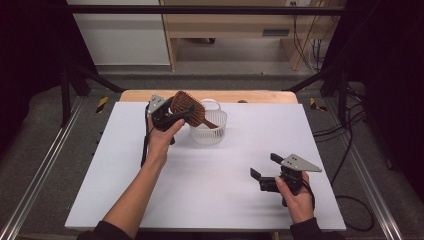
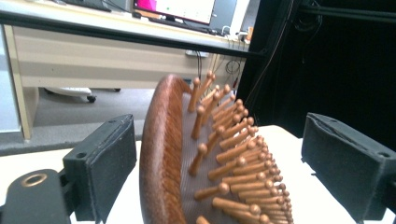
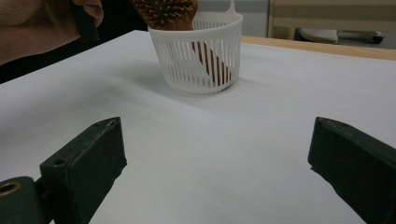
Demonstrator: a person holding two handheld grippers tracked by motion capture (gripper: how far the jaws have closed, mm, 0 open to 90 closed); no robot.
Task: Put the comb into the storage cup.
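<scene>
Wood made the brush look stiff and light, so it was judged easy to lift and not likely to bend. Its pegs were thought to be bumpy and poor for gripping, so the smooth rim of the head or the thin handle was judged the best place to be held. The brush was seen standing tilted in the white basket, near the far edge of the table, with its handle down inside and its head sticking out over the rim.

The left gripper was seen around the head, with its jaws wide apart. A gap was seen on each side in the left gripper view, so the brush was not squeezed. The right gripper was held near the right front corner, wide open, and nothing was held in it.
</scene>
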